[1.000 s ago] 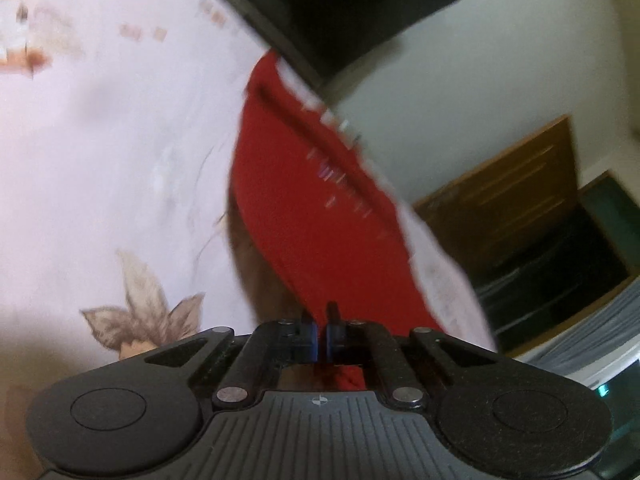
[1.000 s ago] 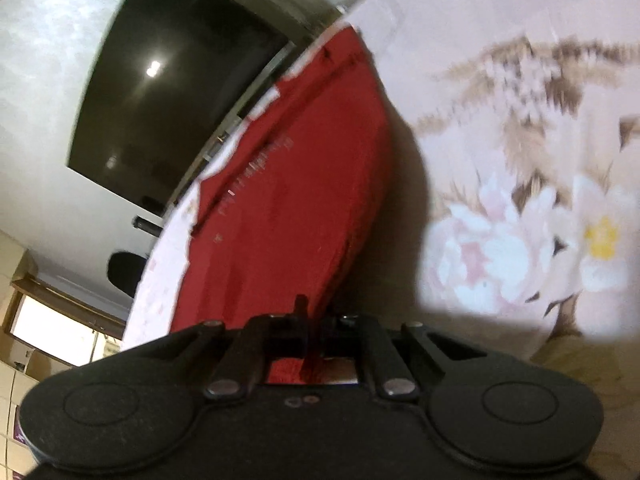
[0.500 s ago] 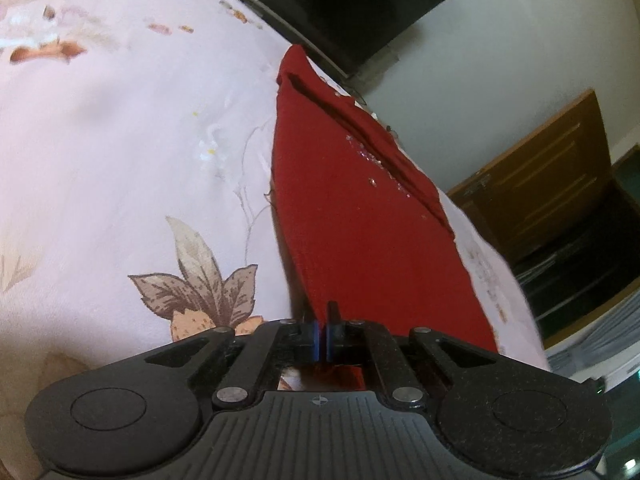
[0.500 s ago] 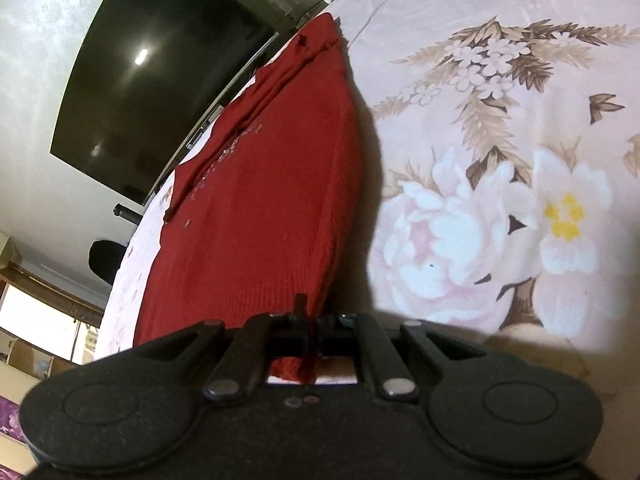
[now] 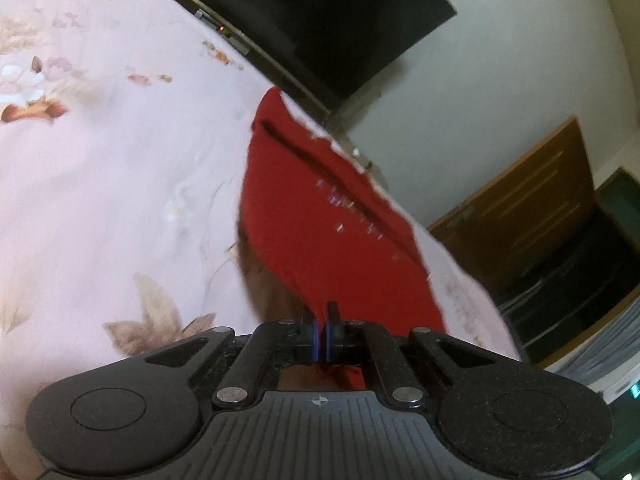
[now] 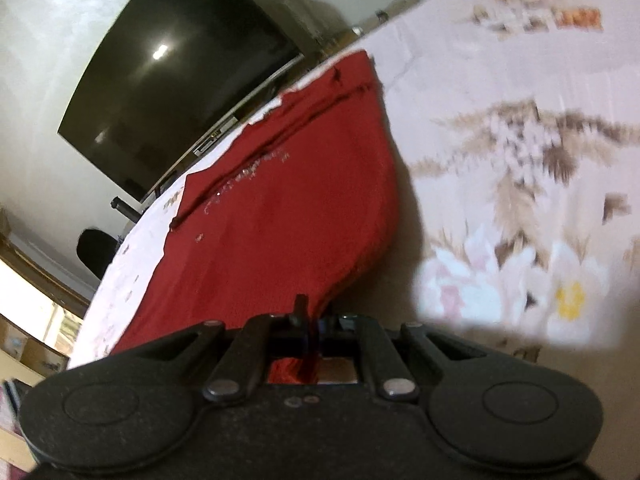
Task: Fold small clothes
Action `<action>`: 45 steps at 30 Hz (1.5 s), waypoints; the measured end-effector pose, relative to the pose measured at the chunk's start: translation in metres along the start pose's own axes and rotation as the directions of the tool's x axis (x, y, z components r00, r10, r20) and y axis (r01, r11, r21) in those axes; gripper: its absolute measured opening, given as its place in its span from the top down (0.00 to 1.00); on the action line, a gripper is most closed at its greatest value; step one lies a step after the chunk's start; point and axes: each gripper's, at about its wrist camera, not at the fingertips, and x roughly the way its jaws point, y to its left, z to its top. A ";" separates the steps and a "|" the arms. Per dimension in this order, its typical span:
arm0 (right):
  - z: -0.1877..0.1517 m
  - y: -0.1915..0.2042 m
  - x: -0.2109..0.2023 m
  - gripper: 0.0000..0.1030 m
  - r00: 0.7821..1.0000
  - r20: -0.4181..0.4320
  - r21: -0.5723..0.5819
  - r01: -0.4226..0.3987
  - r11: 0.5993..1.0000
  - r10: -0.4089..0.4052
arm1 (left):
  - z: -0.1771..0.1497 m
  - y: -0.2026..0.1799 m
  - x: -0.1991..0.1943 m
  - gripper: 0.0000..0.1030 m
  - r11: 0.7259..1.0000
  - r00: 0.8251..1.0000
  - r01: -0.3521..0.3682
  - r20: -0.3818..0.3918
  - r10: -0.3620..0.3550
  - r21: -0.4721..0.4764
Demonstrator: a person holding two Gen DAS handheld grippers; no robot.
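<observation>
On the bed: a red sweater (image 5: 320, 216) lies along the far edge of a pink flowered bedsheet (image 5: 100, 160), its near hem lifted off the sheet.
Sweater: red knit with a scatter of small shiny beads across the chest (blurred in both views); a long crease or fold line runs along its upper part; its far end reaches almost to the far edge of the bed.
Left gripper (image 5: 320, 312): jaws pinched nearly together on the near hem of the sweater, red cloth showing between the pads and below them.
Right gripper (image 6: 310, 316): jaws likewise pressed narrow on the near hem at the sweater's other corner, a strip of red cloth running down between them.
Lifted edge: the cloth rises from the sheet toward both grippers and throws a dark shadow on the sheet beside it.
Bedsheet: printed with brown leaves and pale blossoms, one white flower with a yellow centre (image 6: 568, 296) near the right gripper.
Beyond the bed: a dark television screen (image 6: 172, 80) on a pale wall; a brown wooden door (image 5: 520, 208) in the left view.
</observation>
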 end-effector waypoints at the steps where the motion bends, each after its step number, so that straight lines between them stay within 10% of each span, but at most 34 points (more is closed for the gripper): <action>1: 0.003 0.004 -0.001 0.95 1.000 0.012 -0.019 0.002 1.000 -0.001 | 0.007 -0.005 -0.001 0.97 1.000 1.000 0.009 0.017 -0.009 0.014; 17: 0.172 0.056 0.033 0.95 0.971 0.220 -0.269 -0.036 0.962 0.098 | 0.183 -0.068 0.091 0.97 0.977 0.983 0.066 0.152 -0.098 0.201; 34: 0.298 -0.019 0.225 0.95 0.991 0.090 -0.107 -0.092 0.990 0.102 | 0.261 -0.044 0.306 0.97 0.961 0.989 -0.140 0.071 0.127 0.237; 36: 0.301 -0.027 0.250 0.90 0.994 0.056 -0.108 -0.086 0.990 0.092 | 0.257 -0.037 0.323 0.97 0.949 0.980 -0.192 0.104 0.171 0.249; 38: 0.301 -0.036 0.267 0.63 0.995 0.054 -0.101 -0.082 0.991 0.088 | 0.250 -0.028 0.333 0.96 0.947 0.971 -0.222 0.144 0.193 0.233; 39: 0.300 -0.038 0.270 0.50 0.994 0.079 -0.109 -0.069 0.992 0.078 | 0.244 -0.024 0.334 0.78 0.946 0.967 -0.229 0.166 0.194 0.228; 40: 0.299 -0.039 0.270 0.23 0.992 0.114 -0.116 -0.044 0.992 0.057 | 0.239 -0.022 0.334 0.40 0.941 0.961 -0.243 0.191 0.200 0.234; 41: 0.296 -0.040 0.268 0.20 0.988 0.151 -0.126 -0.021 0.992 0.040 | 0.234 -0.022 0.335 0.25 0.931 0.950 -0.267 0.229 0.212 0.247; 45: 0.287 -0.045 0.265 0.40 0.986 0.148 -0.134 -0.055 0.989 0.075 | 0.239 -0.025 0.333 0.21 0.918 0.949 -0.271 0.240 0.204 0.291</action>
